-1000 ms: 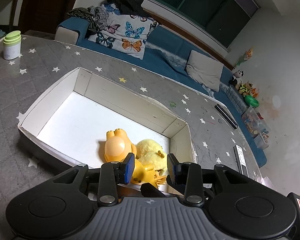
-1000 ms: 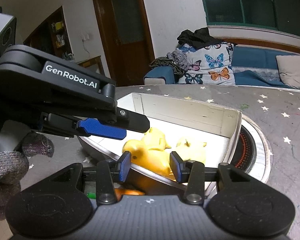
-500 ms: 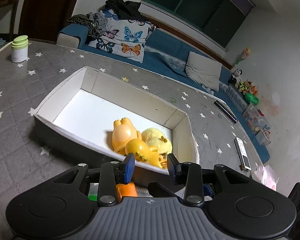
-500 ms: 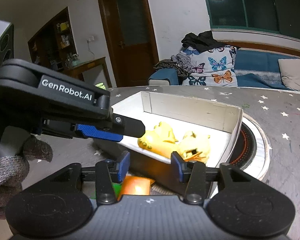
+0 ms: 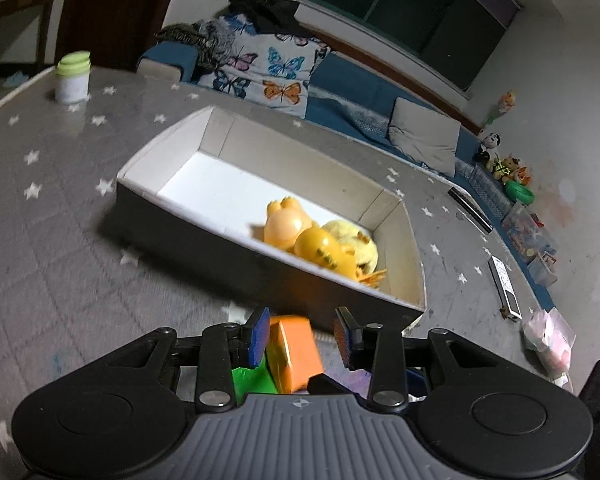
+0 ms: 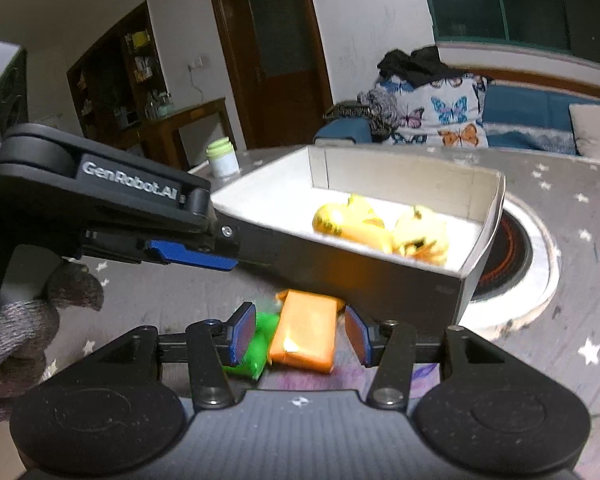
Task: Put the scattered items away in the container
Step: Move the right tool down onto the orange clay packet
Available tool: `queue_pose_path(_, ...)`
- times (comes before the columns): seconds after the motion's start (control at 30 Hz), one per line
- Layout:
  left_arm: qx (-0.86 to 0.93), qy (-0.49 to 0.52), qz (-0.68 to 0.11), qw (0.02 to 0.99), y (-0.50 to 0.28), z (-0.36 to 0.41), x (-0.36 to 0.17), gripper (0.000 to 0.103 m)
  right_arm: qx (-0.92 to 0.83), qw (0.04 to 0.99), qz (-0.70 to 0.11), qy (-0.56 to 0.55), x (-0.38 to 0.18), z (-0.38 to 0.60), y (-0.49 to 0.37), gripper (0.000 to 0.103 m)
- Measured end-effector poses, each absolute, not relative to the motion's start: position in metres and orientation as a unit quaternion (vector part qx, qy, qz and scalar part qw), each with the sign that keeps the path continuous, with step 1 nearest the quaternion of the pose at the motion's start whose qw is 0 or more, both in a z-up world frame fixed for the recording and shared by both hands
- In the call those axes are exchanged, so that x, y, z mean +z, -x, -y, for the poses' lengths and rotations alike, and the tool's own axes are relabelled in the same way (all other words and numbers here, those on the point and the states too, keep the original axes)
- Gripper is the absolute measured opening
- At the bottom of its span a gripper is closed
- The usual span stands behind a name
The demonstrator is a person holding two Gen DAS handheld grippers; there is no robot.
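Observation:
A box [image 5: 236,240] with dark outer walls and a white inside stands on the star-patterned table, with yellow and orange soft toys [image 5: 320,240] piled at its near right end. An orange block [image 5: 294,354] lies on the table in front of the box, and a green item [image 5: 254,380] lies against its left side. My left gripper [image 5: 302,336] is open and hovers over the block. My right gripper [image 6: 300,334] is also open, and the orange block [image 6: 304,336] and green item [image 6: 256,344] lie between its pads without being squeezed. The left gripper's blue-padded finger [image 6: 192,254] reaches in from the left of the right wrist view.
A white jar with a green lid [image 5: 73,80] stands far left on the table. Two remotes [image 5: 506,288] and a pink bag [image 5: 548,336] lie at the right. A round cooker ring [image 6: 520,264] sits beside the box. A gloved hand [image 6: 20,320] holds the left gripper.
Both grippers have drawn back from over the box and sunk toward the table in front of it. The orange block and green item have come into view between their fingers.

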State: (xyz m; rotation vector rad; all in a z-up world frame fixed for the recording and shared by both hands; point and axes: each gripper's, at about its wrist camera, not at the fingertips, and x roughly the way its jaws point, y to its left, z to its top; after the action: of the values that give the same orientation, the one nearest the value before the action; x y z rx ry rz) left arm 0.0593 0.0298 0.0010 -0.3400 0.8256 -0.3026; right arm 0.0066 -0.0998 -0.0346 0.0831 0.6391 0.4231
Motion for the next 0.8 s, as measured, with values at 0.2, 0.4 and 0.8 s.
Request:
queue_pose_path(0.2, -0.148, 0.176, -0.41, 0.882, -0.062, -0.03, -0.01, 0.038, 0.208, 0.92, -0.329, -0.041, -0.048, 0.094, -0.009, 0.05)
queue_pose_path(0.4, -0.147, 0.19, -0.421, 0.875, -0.07, -0.029, -0.018, 0.038, 0.207, 0.917, -0.337, -0.043, -0.052, 0.093, -0.017, 0.05)
queue_pose_path(0.8, -0.142, 0.211, -0.436, 0.864, -0.086, -0.034, -0.033, 0.038, 0.203, 0.908, -0.365, -0.047, -0.067, 0.09, -0.038, 0.05)
